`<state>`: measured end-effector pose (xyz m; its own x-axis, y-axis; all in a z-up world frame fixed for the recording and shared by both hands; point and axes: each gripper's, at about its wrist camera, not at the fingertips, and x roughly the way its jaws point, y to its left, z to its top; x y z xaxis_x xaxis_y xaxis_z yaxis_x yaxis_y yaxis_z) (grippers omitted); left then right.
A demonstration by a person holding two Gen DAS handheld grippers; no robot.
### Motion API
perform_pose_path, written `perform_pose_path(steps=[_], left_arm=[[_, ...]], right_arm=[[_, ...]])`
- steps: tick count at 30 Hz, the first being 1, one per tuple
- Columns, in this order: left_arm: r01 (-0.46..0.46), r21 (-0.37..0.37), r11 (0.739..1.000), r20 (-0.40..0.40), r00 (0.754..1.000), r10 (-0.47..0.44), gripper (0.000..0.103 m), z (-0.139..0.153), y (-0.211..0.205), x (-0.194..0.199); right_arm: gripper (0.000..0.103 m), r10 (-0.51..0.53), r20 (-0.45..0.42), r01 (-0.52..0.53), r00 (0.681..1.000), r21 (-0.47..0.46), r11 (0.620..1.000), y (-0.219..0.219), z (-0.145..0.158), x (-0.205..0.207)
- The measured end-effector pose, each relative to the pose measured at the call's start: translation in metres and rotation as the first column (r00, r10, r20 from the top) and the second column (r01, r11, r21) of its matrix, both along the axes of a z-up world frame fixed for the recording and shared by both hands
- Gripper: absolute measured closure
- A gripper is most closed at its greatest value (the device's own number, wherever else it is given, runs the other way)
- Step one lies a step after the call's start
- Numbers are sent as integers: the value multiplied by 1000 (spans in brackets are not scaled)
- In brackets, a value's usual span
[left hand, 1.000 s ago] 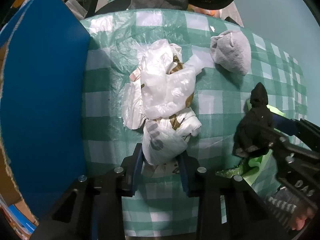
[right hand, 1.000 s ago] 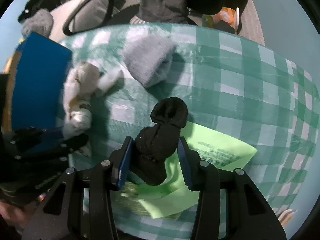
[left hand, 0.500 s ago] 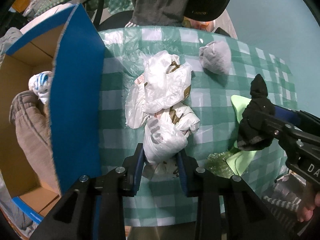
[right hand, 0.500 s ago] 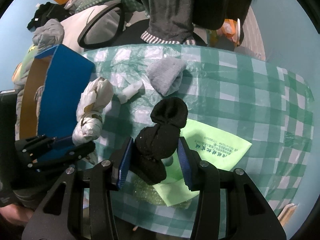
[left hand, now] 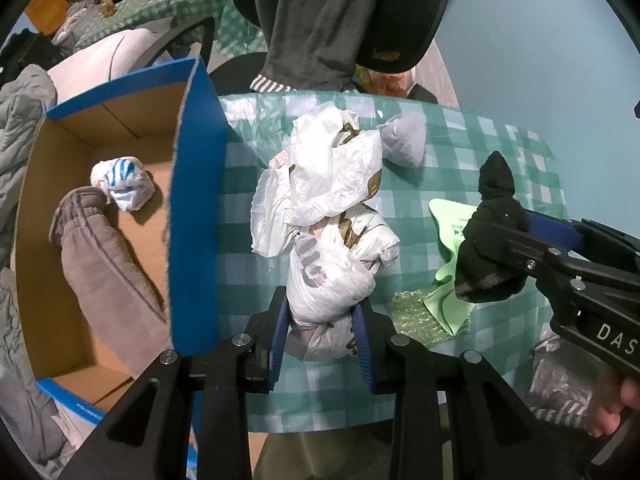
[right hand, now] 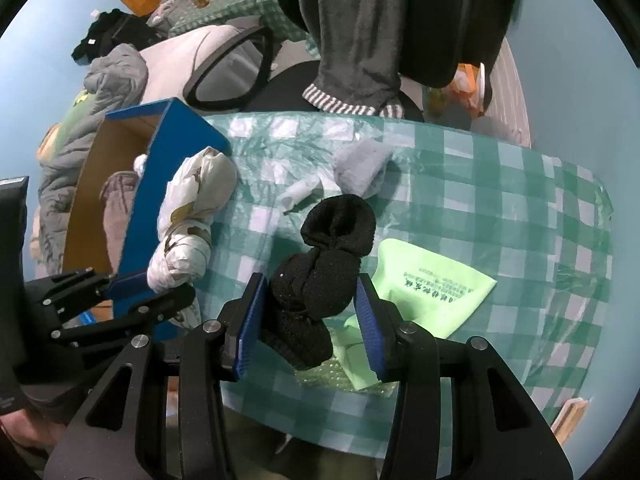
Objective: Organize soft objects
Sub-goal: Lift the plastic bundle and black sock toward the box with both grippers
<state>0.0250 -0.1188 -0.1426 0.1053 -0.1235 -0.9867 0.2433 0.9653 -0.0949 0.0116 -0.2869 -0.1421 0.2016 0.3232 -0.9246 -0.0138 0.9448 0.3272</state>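
Note:
My left gripper (left hand: 322,332) is shut on a knotted white plastic bag bundle (left hand: 328,216), held up above the green checked table (left hand: 504,148). The bundle (right hand: 188,220) also shows in the right wrist view, clamped in the left gripper (right hand: 160,284). My right gripper (right hand: 310,320) is shut on a black rolled sock (right hand: 324,272), lifted off the table; the left wrist view has the sock (left hand: 490,240) at the right. A grey rolled sock (left hand: 404,140) lies on the table farther back. An open blue cardboard box (left hand: 196,216) stands at the table's left side.
Inside the box lie a brown-grey towel roll (left hand: 108,256) and a small white and blue bag (left hand: 124,184). A light green bag (right hand: 432,288) and a piece of bubble wrap (left hand: 420,316) lie on the table. An office chair (right hand: 224,76) and hanging dark clothes (right hand: 360,28) are behind the table.
Both grippers have risen with their loads, so the table looks smaller and farther. The inside of the blue box has come into the left wrist view.

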Motion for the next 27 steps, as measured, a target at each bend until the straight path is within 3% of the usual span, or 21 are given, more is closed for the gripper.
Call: perform_pose_path(steps=[14, 27], left_arm=[[-36, -2, 999, 73, 997, 36, 72, 44, 30, -17], [-85, -20, 996, 102, 991, 87, 72, 63, 61, -17]], right_arm=[[59, 36, 60, -36, 998, 7, 999, 21, 35, -8], [59, 102, 108, -106, 989, 26, 994, 59, 59, -2]])
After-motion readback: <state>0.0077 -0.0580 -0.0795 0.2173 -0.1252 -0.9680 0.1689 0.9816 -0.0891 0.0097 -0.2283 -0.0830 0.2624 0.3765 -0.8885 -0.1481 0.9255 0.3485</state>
